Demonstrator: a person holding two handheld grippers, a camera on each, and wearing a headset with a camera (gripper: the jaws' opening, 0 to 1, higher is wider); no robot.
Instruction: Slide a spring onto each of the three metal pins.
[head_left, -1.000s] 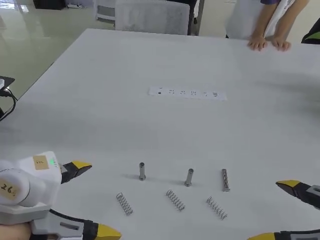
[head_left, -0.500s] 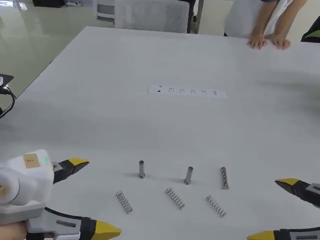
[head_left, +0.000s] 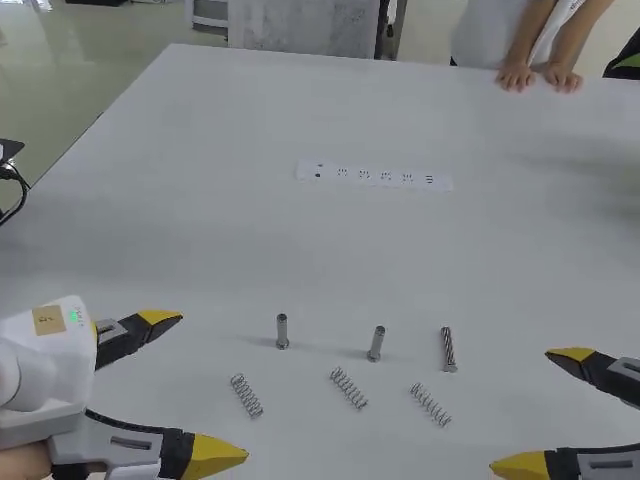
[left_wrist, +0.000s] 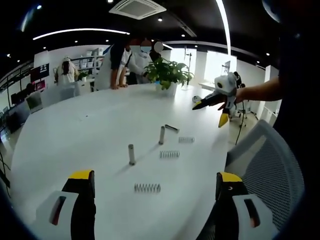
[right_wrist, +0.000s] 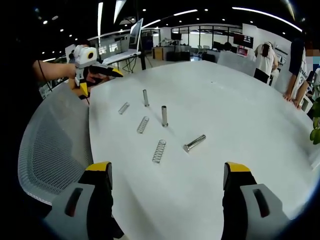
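Two metal pins stand upright on the white table, the left pin (head_left: 282, 331) and the middle pin (head_left: 376, 343). A third pin (head_left: 447, 349) lies on its side to their right, seen also as the lying pin (right_wrist: 194, 143). In front of them lie three loose springs: left spring (head_left: 246, 394), middle spring (head_left: 348, 387), right spring (head_left: 430, 404). My left gripper (head_left: 190, 388) is open at the lower left, short of the springs. My right gripper (head_left: 543, 410) is open at the lower right. Neither holds anything. From the left gripper (left_wrist: 155, 176) the nearest spring (left_wrist: 147, 187) lies just ahead.
A white power strip (head_left: 374, 179) lies flat in the table's middle. A person's hands (head_left: 540, 80) rest on the far edge. A grey mesh chair (right_wrist: 50, 145) stands at the near edge. A potted plant (left_wrist: 167, 75) sits at the table's end.
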